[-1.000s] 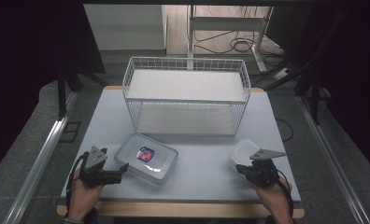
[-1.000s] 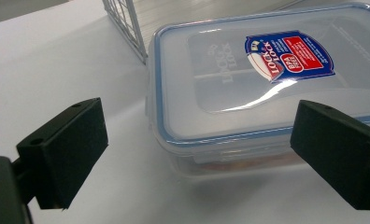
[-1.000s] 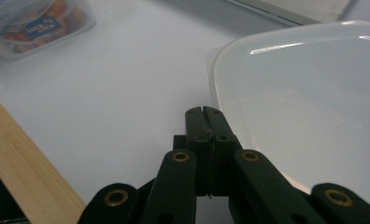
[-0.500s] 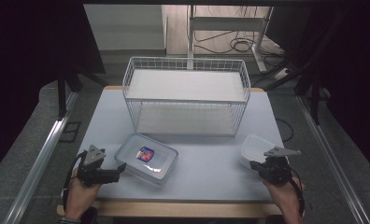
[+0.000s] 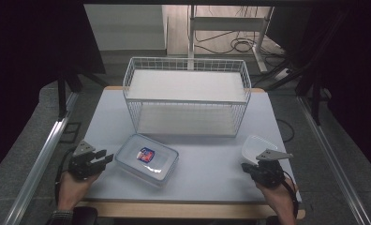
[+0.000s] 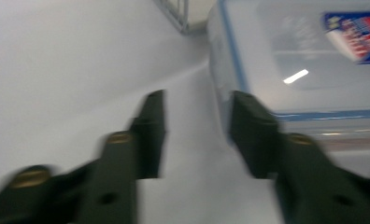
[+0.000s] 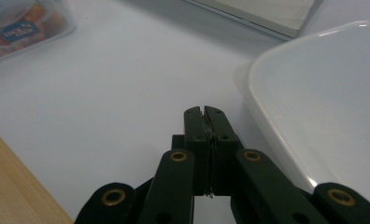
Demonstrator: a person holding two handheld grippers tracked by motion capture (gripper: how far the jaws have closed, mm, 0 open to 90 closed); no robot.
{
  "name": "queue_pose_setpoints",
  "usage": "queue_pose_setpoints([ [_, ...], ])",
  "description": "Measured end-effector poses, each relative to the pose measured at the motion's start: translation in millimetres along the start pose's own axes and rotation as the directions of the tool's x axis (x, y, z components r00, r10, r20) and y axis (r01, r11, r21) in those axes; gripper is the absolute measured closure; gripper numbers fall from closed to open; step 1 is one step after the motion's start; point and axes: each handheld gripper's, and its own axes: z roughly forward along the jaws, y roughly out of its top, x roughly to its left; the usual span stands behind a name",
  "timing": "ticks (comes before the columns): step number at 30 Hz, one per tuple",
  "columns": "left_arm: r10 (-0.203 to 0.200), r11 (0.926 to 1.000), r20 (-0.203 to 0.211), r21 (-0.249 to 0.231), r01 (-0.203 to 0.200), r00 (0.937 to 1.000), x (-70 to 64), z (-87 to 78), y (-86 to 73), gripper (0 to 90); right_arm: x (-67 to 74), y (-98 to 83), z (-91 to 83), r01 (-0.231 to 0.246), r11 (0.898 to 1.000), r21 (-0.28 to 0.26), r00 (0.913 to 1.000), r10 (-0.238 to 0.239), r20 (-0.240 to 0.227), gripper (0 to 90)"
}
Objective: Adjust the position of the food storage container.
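A clear lidded food box [image 5: 147, 158] with a blue rim and a red-and-blue label lies on the white table [image 5: 211, 164], left of centre. My left gripper [image 5: 105, 158] sits just left of it. Its jaws have just been closing and still stand apart [image 6: 195, 100] over bare table, the right one against the box's corner [image 6: 304, 60]. My right gripper [image 5: 247, 168] rests low at the front right, jaws shut [image 7: 204, 111] with nothing held. An empty clear tub [image 5: 256, 145] lies beside it [image 7: 323, 93].
A white wire basket [image 5: 186, 96] with a pale board in it stands across the back half of the table, its corner just ahead of the left jaws [image 6: 176, 11]. The table's wooden front edge [image 7: 15, 177] runs close behind both hands.
My left gripper has slid right to the lidded box's corner and its jaws have narrowed. The right gripper has stayed shut and nearly still beside the clear tub.
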Motion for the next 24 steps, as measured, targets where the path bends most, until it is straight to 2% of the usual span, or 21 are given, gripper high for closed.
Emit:
queue_pose_setpoints([
  [2, -0.021, 0.9993, 0.023, 0.031, 0.020, 0.9995, 1.4, 6.9, -0.4, 79.8, 3.4, 1.5, 0.8, 0.005, 1.000, 0.003, 0.9999, -0.005, -0.012, 88.4],
  [3, -0.018, 0.9989, 0.036, 0.044, 0.016, 0.9992, 0.4, 9.8, -0.5, 83.8, 5.2, 2.0, 1.7, 0.007, 1.000, 0.000, 0.9998, -0.007, -0.019, 88.4],
  [5, 0.007, 0.9981, 0.057, 0.061, -0.010, 0.9984, -4.3, 13.7, 0.3, 88.5, 8.3, 3.1, 3.2, 0.013, 1.000, 0.004, 0.9994, -0.013, -0.032, 88.4],
  [6, 0.021, 0.9971, 0.041, 0.072, -0.024, 0.9989, -7.8, 15.0, 1.3, 90.0, 10.2, 3.6, 4.4, 0.011, 1.000, 0.002, 0.9992, -0.011, -0.039, 88.3],
  [7, 0.040, 0.9955, 0.025, 0.084, -0.042, 0.9989, -10.6, 15.9, 2.1, 90.0, 12.0, 4.0, 5.2, 0.012, 1.000, 0.002, 0.9989, -0.012, -0.046, 88.4],
  [8, 0.049, 0.9947, 0.028, 0.089, -0.051, 0.9984, -12.9, 16.6, 2.2, 90.0, 14.1, 4.5, 5.9, 0.011, 1.000, 0.002, 0.9985, -0.011, -0.053, 88.4],
  [10, 0.054, 0.9942, 0.049, 0.091, -0.058, 0.9973, -16.1, 17.0, 2.4, 90.0, 17.4, 5.6, 6.9, 0.012, 1.000, 0.001, 0.9980, -0.012, -0.061, 88.4],
  [17, 0.117, 0.9868, 0.094, 0.100, -0.127, 0.9886, -40.4, 22.2, 7.9, 90.0, 25.4, 7.6, 12.2, 0.010, 1.000, -0.001, 0.9959, -0.010, -0.090, 88.5],
  [24, 0.131, 0.9853, 0.148, 0.091, -0.145, 0.9804, -55.1, 27.5, 11.1, 90.0, 30.4, 9.6, 17.5, 0.006, 1.000, 0.000, 0.9933, -0.006, -0.115, 88.4],
])
